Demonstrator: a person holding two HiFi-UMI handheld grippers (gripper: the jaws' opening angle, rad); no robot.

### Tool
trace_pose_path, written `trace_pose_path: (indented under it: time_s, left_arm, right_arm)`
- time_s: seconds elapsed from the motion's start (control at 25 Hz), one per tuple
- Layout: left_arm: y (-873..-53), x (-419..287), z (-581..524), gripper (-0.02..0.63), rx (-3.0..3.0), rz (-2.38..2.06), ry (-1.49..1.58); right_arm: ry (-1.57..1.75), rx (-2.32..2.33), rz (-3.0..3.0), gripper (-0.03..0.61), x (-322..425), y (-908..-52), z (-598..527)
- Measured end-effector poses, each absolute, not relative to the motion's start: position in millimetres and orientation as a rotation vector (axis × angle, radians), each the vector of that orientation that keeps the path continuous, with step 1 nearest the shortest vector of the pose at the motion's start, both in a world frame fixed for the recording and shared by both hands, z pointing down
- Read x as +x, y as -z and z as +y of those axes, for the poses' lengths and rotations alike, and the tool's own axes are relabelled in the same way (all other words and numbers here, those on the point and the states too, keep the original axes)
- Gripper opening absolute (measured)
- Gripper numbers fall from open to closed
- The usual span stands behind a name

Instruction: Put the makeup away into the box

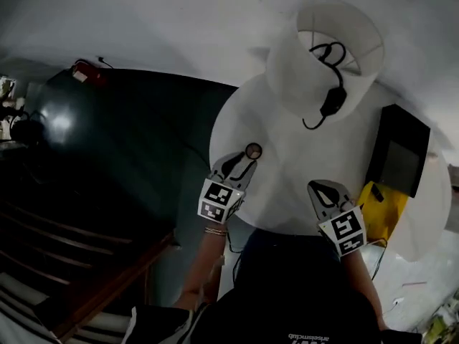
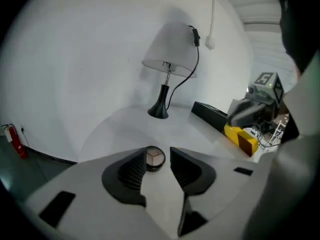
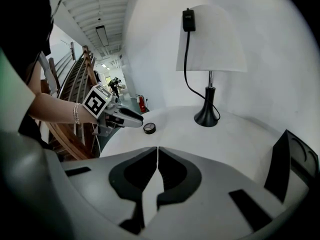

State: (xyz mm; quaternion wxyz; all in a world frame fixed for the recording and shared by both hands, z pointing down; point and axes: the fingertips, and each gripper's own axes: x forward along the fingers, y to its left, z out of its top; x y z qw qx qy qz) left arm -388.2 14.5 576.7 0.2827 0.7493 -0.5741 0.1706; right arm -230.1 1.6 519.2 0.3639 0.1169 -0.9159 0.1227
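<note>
Jaws of the left hand-held gripper (image 2: 157,153) stand apart, with the small round black makeup compact (image 2: 154,159) lying on the bench between their tips. The gap is wider than the compact. The left gripper view does not settle whether the left jaw touches the compact's rim, and nothing is clamped. A hand with thin bracelets (image 1: 215,231) at the wrist carries this hand-held gripper. The compact's lid is off or open, showing pale powder in segments.

Right hand-held gripper (image 3: 158,150): jaws closed together with nothing between them. It hovers over the near right part of the bench, well apart from the compact.

Round white bench (image 1: 287,185): the compact sits close to its left edge. At the far side stands a white-shaded table lamp (image 1: 326,56) on a black flared foot, with a black cord and switch hanging down the shade.

Flat black rectangular box (image 1: 398,149): at the right edge of the bench, right of the lamp and well apart from the compact. A yellow block-shaped object (image 1: 380,210) lies just nearer than the box.

Surroundings: a red fire extinguisher (image 1: 82,72) stands against the far left wall. A brown wooden stair railing (image 1: 107,278) runs at near left, below the bench.
</note>
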Motion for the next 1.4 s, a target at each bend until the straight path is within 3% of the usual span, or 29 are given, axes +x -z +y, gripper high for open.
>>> trace_pose_path:
  time_s: [0.44,0.92,1.4]
  left_arm:
    - [-592.9,-387.9,-1.0,0.221,2.011,-1.505,-0.58]
    - [-619.3,-384.2,-11.4,0.232,2.0,-1.46,-0.79]
    - [-617.0,-378.2,-10.4,0.23,2.005,-1.426,-0.779]
  right_arm:
    - [-0.357,0.325,-2.34,0.023,-228.3,-521.2,-3.6]
    - [-0.439,0.351,-2.337,0.023,-222.6,-526.9,-5.4]
    - [-0.445,0.357,-2.346,0.023,-219.6,-523.6,-0.6]
